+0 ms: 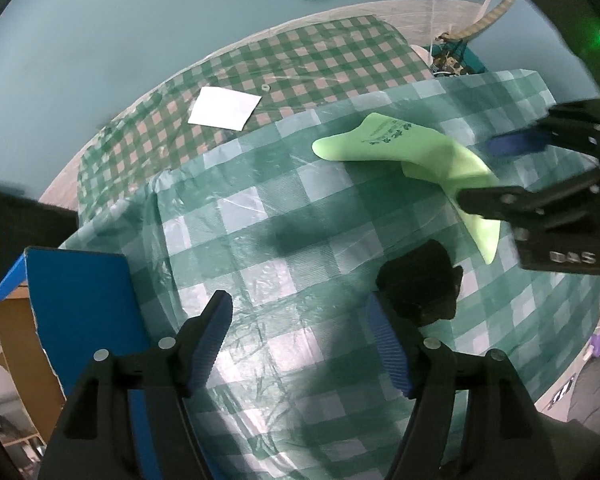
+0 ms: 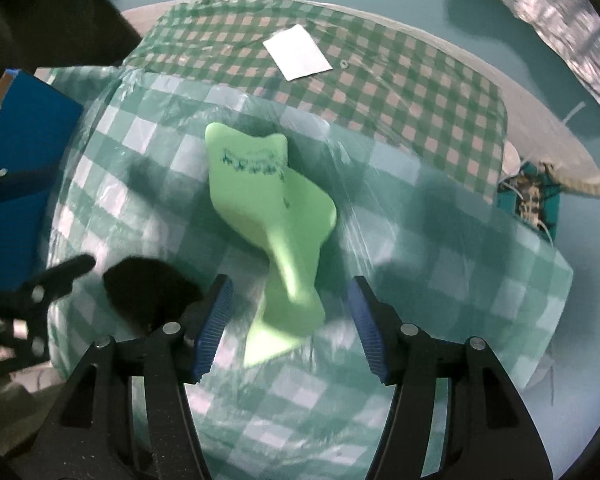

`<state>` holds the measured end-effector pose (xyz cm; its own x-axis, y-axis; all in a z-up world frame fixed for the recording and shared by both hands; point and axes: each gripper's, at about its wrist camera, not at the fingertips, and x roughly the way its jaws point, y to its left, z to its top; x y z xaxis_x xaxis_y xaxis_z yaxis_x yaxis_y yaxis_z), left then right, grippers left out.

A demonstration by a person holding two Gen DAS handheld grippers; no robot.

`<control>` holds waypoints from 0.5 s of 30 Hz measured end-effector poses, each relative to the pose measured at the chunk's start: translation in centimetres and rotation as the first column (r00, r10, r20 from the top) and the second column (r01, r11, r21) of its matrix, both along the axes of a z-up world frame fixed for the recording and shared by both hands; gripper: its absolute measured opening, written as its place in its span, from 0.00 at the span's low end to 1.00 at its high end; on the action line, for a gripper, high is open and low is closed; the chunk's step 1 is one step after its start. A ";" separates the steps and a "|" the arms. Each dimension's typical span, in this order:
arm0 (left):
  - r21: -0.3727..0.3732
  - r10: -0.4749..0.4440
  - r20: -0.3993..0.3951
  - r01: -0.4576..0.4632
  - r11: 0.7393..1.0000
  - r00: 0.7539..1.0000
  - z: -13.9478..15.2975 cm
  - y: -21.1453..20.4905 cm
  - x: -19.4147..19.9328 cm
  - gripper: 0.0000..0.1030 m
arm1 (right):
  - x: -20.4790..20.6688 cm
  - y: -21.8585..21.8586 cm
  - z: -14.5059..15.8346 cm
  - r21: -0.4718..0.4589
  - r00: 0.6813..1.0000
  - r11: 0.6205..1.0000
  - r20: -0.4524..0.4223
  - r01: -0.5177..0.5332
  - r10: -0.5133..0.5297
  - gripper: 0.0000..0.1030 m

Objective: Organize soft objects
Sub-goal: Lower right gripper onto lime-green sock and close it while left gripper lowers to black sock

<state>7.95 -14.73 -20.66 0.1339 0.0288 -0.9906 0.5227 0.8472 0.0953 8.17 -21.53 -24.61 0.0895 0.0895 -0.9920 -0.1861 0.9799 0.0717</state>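
Left claw (image 1: 300,344): jaws spread wide, nothing between the blue ribbed pads, only bare checked cloth below. It points down at the tabletop (image 1: 260,248), which is covered with a teal-and-white checked plastic sheet.

Dark soft object (image 1: 420,288), black, crumpled: lies on the sheet just beyond the left claw's right-hand finger, outside the gap. Whether the finger touches it cannot be told. In the right wrist view the same dark object (image 2: 148,288) sits just left of the right claw's left finger.

Right claw (image 2: 290,312): jaws spread, pads not pressing on anything. The narrow end of the light green sock (image 2: 268,208) lies in the gap between the pads, clear of both. View slightly motion-blurred. In the left wrist view the right claw (image 1: 496,172) comes in from the right edge, fingers apart over the sock's far end.

Green sock (image 1: 404,152): flat on the sheet, towards the middle of the tabletop, dark printed lettering near one end, folded or bent midway. Separate from the dark object, with checked cloth between them.

At the tabletop's left edge: a blue box (image 1: 80,304) with a brown cardboard inside.

Farther back: a second cloth (image 1: 292,64) in smaller green-and-tan check, with a white paper square (image 1: 224,112) lying on it. Beyond, teal floor or wall, not distinguishable.
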 end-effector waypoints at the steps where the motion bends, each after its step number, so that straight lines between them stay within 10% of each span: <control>1: -0.002 0.005 -0.003 -0.005 1.000 1.000 0.0 -0.1 0.0 0.69 | 0.3 0.1 -0.2 -0.003 1.000 1.000 0.000 -0.006 0.006 0.59; 9: 0.008 0.028 -0.036 -0.028 1.000 0.999 -0.3 -0.4 -0.1 0.72 | 1.8 1.2 -2.1 -0.027 0.999 0.998 0.002 -0.050 0.050 0.58; 15: -0.008 0.035 -0.039 -0.036 0.999 0.999 0.0 -0.9 -0.3 0.72 | 1.8 1.0 -2.2 -0.013 0.999 0.999 0.008 -0.049 0.049 0.15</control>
<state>7.61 -15.59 -20.68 0.0941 0.0244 -0.9953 0.4955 0.8660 0.0681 10.00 -20.52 -26.85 0.0938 0.0813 -0.9923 -0.2341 0.9705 0.0574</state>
